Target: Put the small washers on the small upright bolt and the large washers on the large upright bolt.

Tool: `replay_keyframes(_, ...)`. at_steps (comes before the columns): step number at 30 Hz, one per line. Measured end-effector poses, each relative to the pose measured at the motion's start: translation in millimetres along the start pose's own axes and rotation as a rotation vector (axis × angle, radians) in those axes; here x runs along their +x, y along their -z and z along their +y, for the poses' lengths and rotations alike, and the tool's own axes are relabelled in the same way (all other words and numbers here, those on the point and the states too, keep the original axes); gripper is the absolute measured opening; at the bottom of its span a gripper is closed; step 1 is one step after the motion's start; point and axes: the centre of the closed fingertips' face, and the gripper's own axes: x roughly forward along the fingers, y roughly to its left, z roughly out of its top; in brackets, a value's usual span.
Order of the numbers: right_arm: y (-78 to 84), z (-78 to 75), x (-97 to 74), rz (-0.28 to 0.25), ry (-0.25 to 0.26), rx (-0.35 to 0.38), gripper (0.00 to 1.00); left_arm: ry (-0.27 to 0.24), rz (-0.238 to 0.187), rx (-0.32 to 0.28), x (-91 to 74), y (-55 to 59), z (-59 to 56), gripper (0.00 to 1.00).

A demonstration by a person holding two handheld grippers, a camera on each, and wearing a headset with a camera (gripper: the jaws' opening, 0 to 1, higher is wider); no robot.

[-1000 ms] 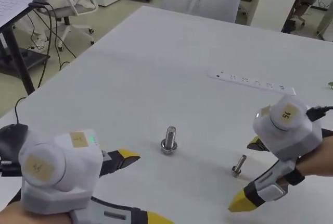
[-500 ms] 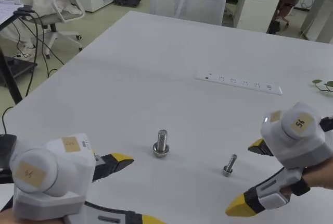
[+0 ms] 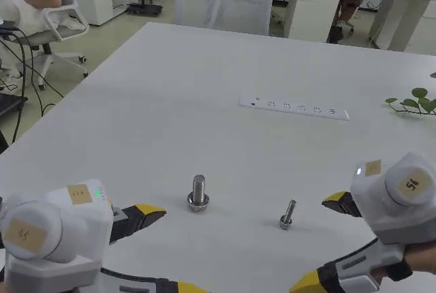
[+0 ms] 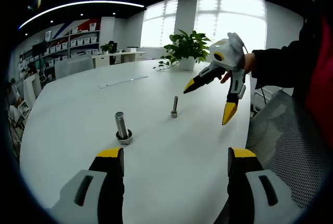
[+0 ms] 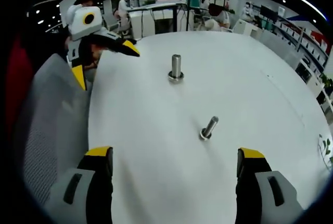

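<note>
Two bolts stand upright on the white table. The large bolt is on the left and the small bolt leans a little on the right. Each has a metal collar at its foot. My left gripper is open and empty near the table's front edge, short of the large bolt. My right gripper is open and empty, just right of the small bolt. The right gripper appears across the table in the left gripper view, and the left gripper in the right gripper view.
A white power strip lies across the table beyond the bolts. Plant leaves reach in at the right edge. A grey chair stands at the table's far end, and desks and office chairs fill the room beyond.
The head camera has panned, so the whole scene has shifted left and down. The right gripper sits slightly further back from the small bolt. Both grippers stay open.
</note>
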Motion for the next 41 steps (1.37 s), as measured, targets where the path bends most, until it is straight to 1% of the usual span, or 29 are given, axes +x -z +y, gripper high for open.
replay_keyframes(3, -5.1, 6.3, -5.5, -0.066, 0.025, 0.017, 1.0, 0.004, -0.001, 0.001, 0.1, -0.8, -0.3, 0.82)
replay_keyframes(4, -5.6, 7.4, -6.3, -0.073, 0.026, 0.018, 1.0, 0.006, -0.002, 0.001, 0.1, -0.8, -0.7, 0.82)
replay_keyframes(6, -9.5, 10.8, -10.2, -0.119, 0.042, 0.029, 1.0, 0.009, -0.002, 0.001, 0.0, -0.3, -1.4, 0.82)
replay_keyframes(9, -12.2, 14.4, -15.9, -0.169, 0.065, 0.041, 1.0, 0.011, 0.0, 0.002, -0.4, 0.5, -1.9, 0.83)
replay_keyframes(10, -12.6, 15.3, -17.7, -0.182, 0.07, 0.049, 1.0, 0.013, -0.001, 0.0, -0.6, 0.6, -2.5, 0.83)
replay_keyframes(12, -15.3, 16.7, -22.9, -0.231, 0.076, 0.081, 1.0, 0.015, -0.002, 0.002, -1.2, 0.5, -2.8, 0.83)
replay_keyframes(17, -14.1, 19.5, -29.6, -0.275, 0.092, 0.108, 1.0, 0.016, -0.006, 0.002, -1.9, 0.7, -2.9, 0.84)
replay_keyframes(19, -18.9, 20.9, -33.1, -0.329, 0.104, 0.113, 1.0, 0.016, -0.006, -0.001, -2.3, 1.4, -2.6, 0.84)
replay_keyframes(20, -18.0, 22.5, -33.4, -0.335, 0.103, 0.115, 1.0, 0.017, -0.007, -0.002, -2.4, 1.6, -2.6, 0.84)
replay_keyframes(21, -20.1, 25.4, -34.2, -0.359, 0.098, 0.102, 1.0, 0.017, -0.008, -0.002, -2.6, 2.0, -2.7, 0.84)
replay_keyframes(22, -20.4, 26.7, -34.2, -0.368, 0.102, 0.095, 1.0, 0.017, -0.007, -0.002, -2.6, 2.3, -2.7, 0.84)
replay_keyframes(23, -18.9, 29.0, -33.3, -0.366, 0.097, 0.096, 1.0, 0.017, -0.006, -0.003, -2.8, 2.6, -2.6, 0.84)
replay_keyframes(24, -19.3, 31.5, -32.8, -0.376, 0.086, 0.096, 1.0, 0.018, -0.007, -0.004, -2.8, 2.7, -2.6, 0.84)
replay_keyframes(27, -18.5, 32.6, -31.3, -0.392, 0.086, 0.106, 1.0, 0.017, -0.007, -0.005, -3.1, 2.7, -2.1, 0.84)
replay_keyframes(28, -18.3, 32.5, -30.9, -0.402, 0.088, 0.105, 1.0, 0.017, -0.008, -0.005, -3.1, 2.6, -2.0, 0.84)
replay_keyframes(30, -16.5, 31.4, -29.4, -0.4, 0.089, 0.108, 1.0, 0.017, -0.006, -0.004, -3.2, 3.0, -2.2, 0.84)
replay_keyframes(34, -19.0, 31.3, -29.2, -0.422, 0.084, 0.119, 1.0, 0.015, -0.007, -0.006, -4.0, 3.3, -2.1, 0.84)
replay_keyframes(41, -21.1, 29.5, -28.6, -0.434, 0.087, 0.124, 1.0, 0.01, -0.006, -0.007, -5.2, 3.6, -1.5, 0.84)
